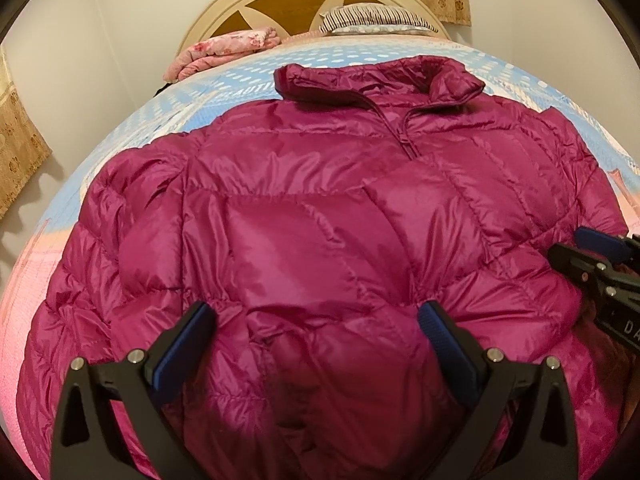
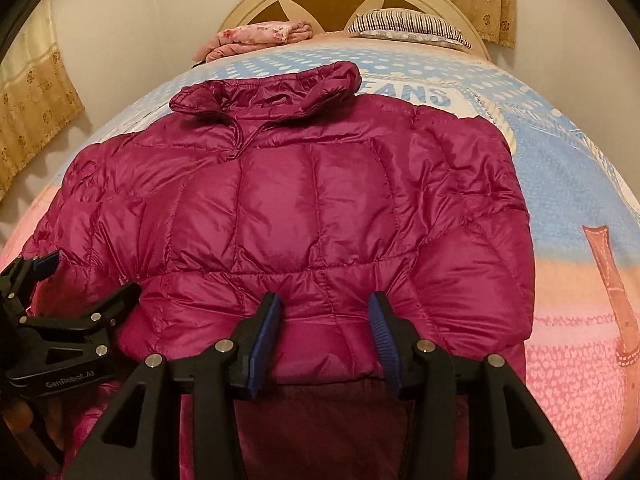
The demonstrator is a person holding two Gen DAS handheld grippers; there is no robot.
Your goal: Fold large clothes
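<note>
A magenta puffer jacket (image 1: 320,200) lies front up on the bed, collar (image 1: 380,80) toward the headboard. Its lower part is folded up, so dark lining (image 2: 320,420) shows under the fold. My left gripper (image 1: 318,308) hovers over the near hem, jaws wide apart, with puffy fabric beneath them and nothing pinched. My right gripper (image 2: 325,300) straddles the folded hem edge; a bulge of jacket (image 2: 320,200) sits between its blue pads (image 2: 266,340), which do not visibly squeeze it. Each gripper also shows in the other's view: the right gripper (image 1: 568,246) at the right edge, the left gripper (image 2: 80,276) at the left edge.
The bed carries a blue and pink patterned blanket (image 2: 580,200). By the cream headboard (image 1: 320,4) lie a folded pink floral quilt (image 1: 224,50) and a striped pillow (image 1: 372,18). Beige curtains (image 1: 20,148) hang at the left and the top right.
</note>
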